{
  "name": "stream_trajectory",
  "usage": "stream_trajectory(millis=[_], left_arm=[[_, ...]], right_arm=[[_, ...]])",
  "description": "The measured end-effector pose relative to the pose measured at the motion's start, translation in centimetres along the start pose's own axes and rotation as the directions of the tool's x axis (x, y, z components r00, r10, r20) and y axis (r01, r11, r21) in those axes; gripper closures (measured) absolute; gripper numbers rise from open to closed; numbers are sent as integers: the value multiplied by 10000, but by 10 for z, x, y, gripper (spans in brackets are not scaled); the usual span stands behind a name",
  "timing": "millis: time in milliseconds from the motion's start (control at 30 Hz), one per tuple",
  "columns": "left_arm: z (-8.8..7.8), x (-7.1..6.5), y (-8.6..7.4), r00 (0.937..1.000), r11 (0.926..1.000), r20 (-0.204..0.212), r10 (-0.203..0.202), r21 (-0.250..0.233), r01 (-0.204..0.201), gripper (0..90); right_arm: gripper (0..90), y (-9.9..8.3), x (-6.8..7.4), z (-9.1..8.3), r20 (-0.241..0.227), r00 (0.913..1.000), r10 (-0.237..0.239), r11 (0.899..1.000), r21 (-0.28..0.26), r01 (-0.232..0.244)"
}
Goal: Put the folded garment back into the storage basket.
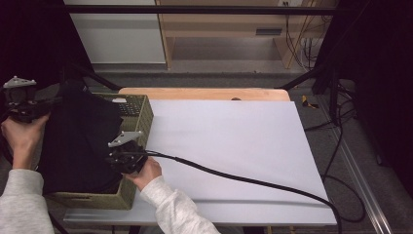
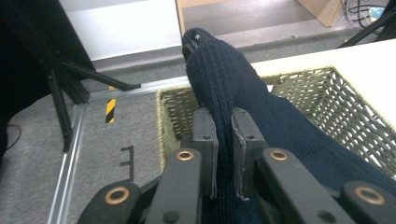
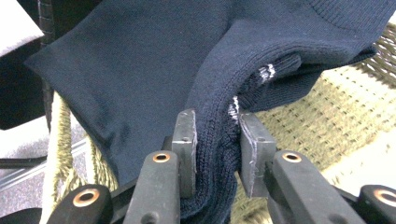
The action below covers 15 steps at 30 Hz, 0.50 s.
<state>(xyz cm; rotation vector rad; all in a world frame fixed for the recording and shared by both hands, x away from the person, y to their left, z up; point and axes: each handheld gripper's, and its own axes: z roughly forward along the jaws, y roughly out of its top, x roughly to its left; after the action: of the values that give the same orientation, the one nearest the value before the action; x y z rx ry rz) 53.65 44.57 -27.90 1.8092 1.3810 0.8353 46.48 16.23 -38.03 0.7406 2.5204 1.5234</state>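
While a dark navy knitted garment [image 1: 80,141] is draped over the woven basket [image 1: 141,114], one fold is pinched between the closed left gripper [image 2: 223,140] and another is clamped by the right gripper [image 3: 217,144].

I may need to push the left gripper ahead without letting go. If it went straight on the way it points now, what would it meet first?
The left gripper is shut on the dark knit garment, so that fabric already lies in its line. Past it, probably the far wall of the woven basket, though depth is hard to judge.
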Motion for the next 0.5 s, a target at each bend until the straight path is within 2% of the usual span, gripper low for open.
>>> stream_trajectory(millis=[233,367,433,500], left_arm=[[21,-7,2,9999,10000,120,63,-13,-63,824],[33,-8,3,10000,9999,52,-77,69,77,822],[40,-9,2,10000,9996,11,-96,272,96,821],[48,-10,-2,9999,9973,-170,6,734,7,807]], right_arm=[[714,-6,2,0,350,9994,40,9999,-95,-36],[708,-10,4,3,486,9988,6,10000,-40,-4],[702,-12,5,5,549,9985,21,10000,31,-23],[667,-13,5,6,584,9982,-106,9998,201,94]])
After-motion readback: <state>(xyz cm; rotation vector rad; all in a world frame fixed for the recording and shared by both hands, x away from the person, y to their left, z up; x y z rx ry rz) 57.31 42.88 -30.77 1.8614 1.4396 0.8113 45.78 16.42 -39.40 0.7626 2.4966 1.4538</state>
